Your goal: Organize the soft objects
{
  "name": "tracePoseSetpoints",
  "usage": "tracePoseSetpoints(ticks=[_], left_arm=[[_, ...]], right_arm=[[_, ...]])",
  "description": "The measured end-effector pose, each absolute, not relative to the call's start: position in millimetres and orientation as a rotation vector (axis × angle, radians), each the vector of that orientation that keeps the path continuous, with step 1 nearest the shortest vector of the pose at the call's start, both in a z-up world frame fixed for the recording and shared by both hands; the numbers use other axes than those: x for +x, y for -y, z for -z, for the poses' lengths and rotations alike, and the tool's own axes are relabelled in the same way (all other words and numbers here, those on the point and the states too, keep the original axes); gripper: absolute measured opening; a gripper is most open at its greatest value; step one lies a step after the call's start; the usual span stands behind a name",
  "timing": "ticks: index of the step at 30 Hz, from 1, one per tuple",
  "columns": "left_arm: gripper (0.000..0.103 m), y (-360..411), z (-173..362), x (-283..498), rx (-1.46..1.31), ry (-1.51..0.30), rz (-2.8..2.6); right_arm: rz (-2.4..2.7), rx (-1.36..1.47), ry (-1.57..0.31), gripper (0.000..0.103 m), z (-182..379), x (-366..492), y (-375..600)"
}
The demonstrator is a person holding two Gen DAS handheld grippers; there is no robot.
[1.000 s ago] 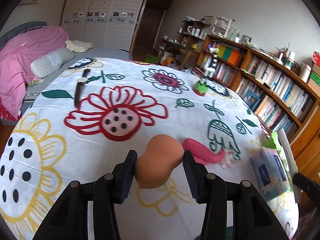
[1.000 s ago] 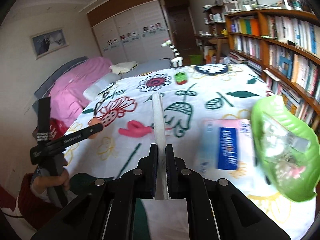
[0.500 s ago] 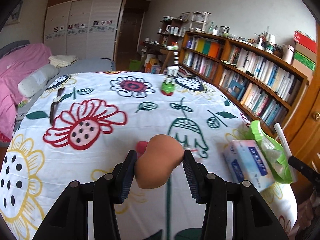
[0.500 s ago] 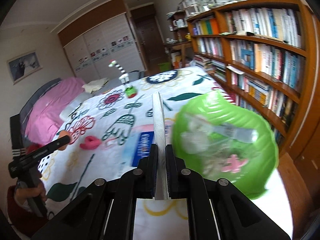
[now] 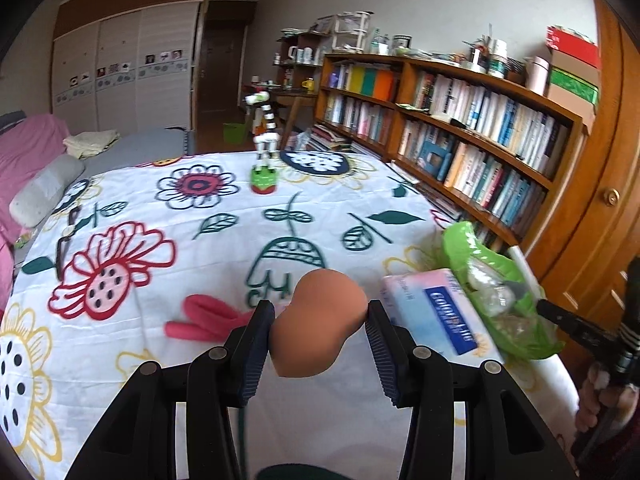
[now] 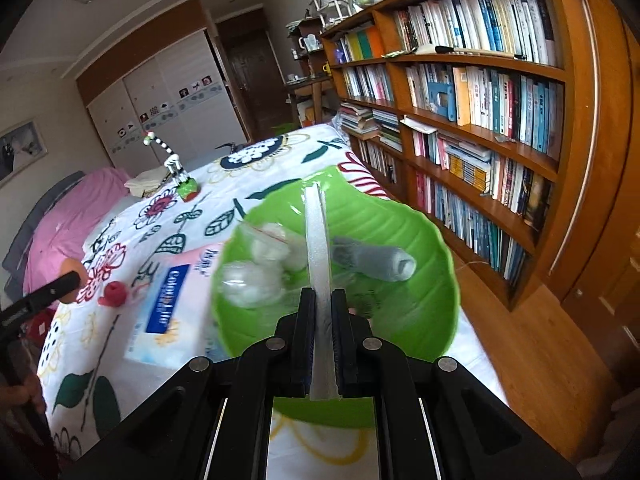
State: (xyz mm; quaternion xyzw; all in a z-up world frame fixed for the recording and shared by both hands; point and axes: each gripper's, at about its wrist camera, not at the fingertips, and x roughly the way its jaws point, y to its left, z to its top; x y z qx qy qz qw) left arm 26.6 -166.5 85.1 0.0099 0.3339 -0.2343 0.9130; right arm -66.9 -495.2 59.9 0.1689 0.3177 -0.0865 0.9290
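Left gripper (image 5: 318,334) clenched on tan gourd-shaped sponge (image 5: 320,322), held above floral sheet (image 5: 224,248). Right gripper (image 6: 321,340) clamped tight on thin white foam strip (image 6: 317,248) over green leaf-shaped bowl (image 6: 400,232). Tissue pack (image 5: 430,308) just left of bowl; pink soft piece (image 5: 204,318) further left.

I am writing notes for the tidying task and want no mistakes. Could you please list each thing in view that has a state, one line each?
left gripper: shut on the beige sponge.
right gripper: shut on the white foam strip.
green bowl: on the bed, holding a grey roll and white bundles.
tissue pack: lying flat beside the bowl.
pink sock: lying loose on the bedspread.
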Motion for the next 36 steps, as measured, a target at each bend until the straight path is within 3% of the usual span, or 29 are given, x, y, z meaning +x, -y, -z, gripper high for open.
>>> tracePoseSetpoints(ticks=[3, 18, 20, 24, 36], left_arm=[[0.05, 181, -88, 24, 0.032, -0.695, 0.514], [0.05, 259, -95, 8, 0.118, -0.714, 0.675], [0.05, 271, -95, 5, 0.128, -0.721, 0.707], [0.05, 293, -94, 1, 0.147, -0.737, 0.771], [0.051, 355, -78, -14, 0.221, -0.771, 0.909]], right_arm=[[0.194, 0.332, -0.668, 0.013, -54, -64, 501], [0.194, 0.384, -0.618, 0.014, -53, -87, 525], [0.204, 0.382, -0.609, 0.017, -54, -90, 527], [0.217, 0.392, -0.577, 0.033, -57, -98, 532], [0.235, 0.399, -0.54, 0.033, -62, -107, 539]])
